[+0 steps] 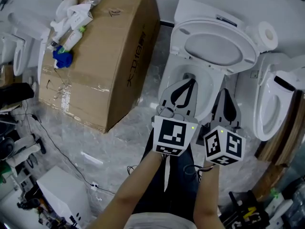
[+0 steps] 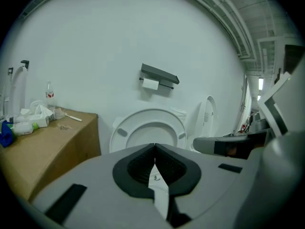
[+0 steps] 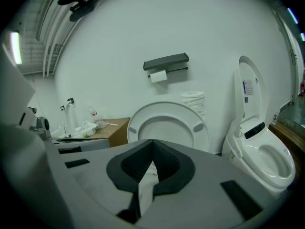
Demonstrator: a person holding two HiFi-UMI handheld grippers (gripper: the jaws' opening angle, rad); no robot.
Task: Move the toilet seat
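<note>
We hold both grippers side by side over the front of the open toilet bowl (image 1: 174, 76), the left gripper (image 1: 190, 82) just beside the right gripper (image 1: 224, 92), and neither touches anything. In the left gripper view the left gripper (image 2: 155, 146) has its jaws clenched tight together with nothing between them, and in the right gripper view the right gripper (image 3: 152, 141) is clenched the same way, also empty. The toilet seat (image 1: 214, 31) stands raised behind the bowl, leaning back towards the wall; each gripper camera looks straight at its white ring (image 2: 151, 113) (image 3: 167, 108), which sits well apart from the jaw tips. To the left stands a large cardboard box (image 1: 109, 56) with bottles and a blue cloth (image 1: 62, 57) on top (the small items are too jumbled for us to name). A second toilet (image 1: 267, 109) stands to the right with its lid up, and a roll of paper (image 2: 150, 84) hangs under a grey wall shelf (image 2: 159, 74).
</note>
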